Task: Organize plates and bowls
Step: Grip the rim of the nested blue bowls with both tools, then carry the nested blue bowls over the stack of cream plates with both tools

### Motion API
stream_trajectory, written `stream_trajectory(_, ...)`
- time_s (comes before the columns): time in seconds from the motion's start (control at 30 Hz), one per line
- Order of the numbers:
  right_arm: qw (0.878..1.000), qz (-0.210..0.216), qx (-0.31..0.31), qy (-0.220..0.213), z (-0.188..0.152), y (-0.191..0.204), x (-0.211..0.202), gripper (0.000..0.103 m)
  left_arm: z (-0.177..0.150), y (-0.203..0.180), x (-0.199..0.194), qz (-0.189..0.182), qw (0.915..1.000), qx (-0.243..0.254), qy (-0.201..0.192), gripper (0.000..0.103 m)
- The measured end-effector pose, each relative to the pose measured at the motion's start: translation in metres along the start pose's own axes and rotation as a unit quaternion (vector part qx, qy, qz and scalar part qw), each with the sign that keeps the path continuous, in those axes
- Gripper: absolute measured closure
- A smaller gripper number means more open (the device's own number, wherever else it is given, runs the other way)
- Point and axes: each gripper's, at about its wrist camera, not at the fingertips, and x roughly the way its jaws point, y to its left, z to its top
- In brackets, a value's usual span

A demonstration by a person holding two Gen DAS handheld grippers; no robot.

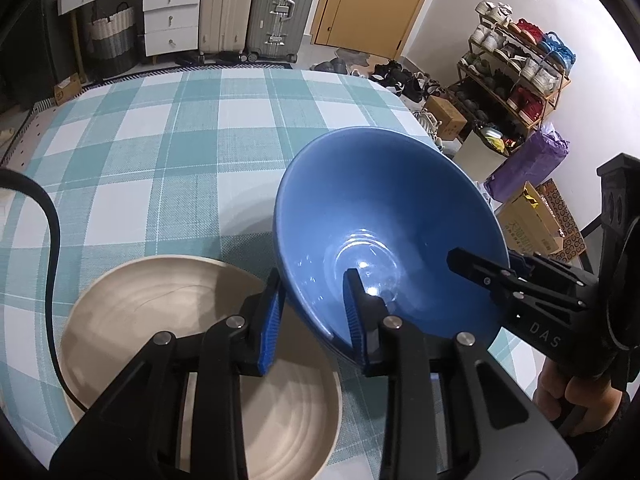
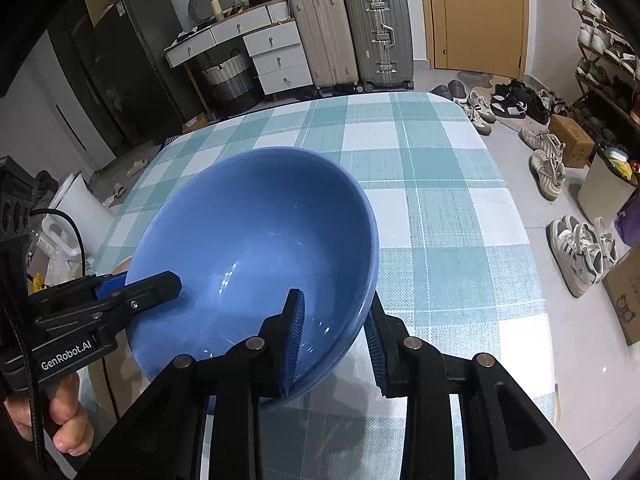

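Grippers first, nearest the cameras: two of them, both clamped on one blue bowl. Left gripper has one pad inside the bowl and one outside, pinching the wall on its near rim; right gripper does the same on its own side, rim squeezed between its blue pads. Two grips on opposite edges, and my read is that this shares the weight and keeps a smooth, glazed bowl from swinging or slipping. One hand shows on the left handle, another hand on the right one.

Bowl sits tilted, mouth toward the lenses, and whether its base is on the table or off it I cannot tell. Just beside the bowl, on its left and partly under the left gripper, lies one beige plate, flat on the table. That closeness suggests the bowl is meant to go onto the plate, a stack in the making, not yet done.

Count so far: one bowl, one plate, nothing else on the checked cloth beyond the bowl.

Farther back from the bowl, past the table edge: two suitcases, a white drawer unit, a wooden door, and a shoe rack.
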Motion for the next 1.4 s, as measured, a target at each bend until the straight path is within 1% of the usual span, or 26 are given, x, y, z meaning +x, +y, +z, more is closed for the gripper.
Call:
stream_trajectory(0.2,1.0,-0.001,-0.004,-0.013,0.0,0.005,-0.016,0.072,-0.002,-0.002,-0.018,0.0,0.9999,0.002,-0.013,0.076)
stream_trajectory(0.6,0.999,0.004,-0.027,-0.043,-0.005,0.038,-0.06,0.072,-0.021,-0.001,-0.089,0.008,0.9982,0.004,-0.058,0.076)
stream_trajectory(0.93,0.996,0.021,-0.058,-0.064,-0.015,0.084,-0.091,0.072,-0.051,0.012,-0.162,0.028,0.9951,-0.008,-0.094,0.076)
stream_trajectory(1.4,0.99,0.059,-0.105,-0.07,-0.027,0.153,-0.105,0.072,-0.102,0.054,-0.25,0.07,0.9886,-0.045,-0.125,0.076)
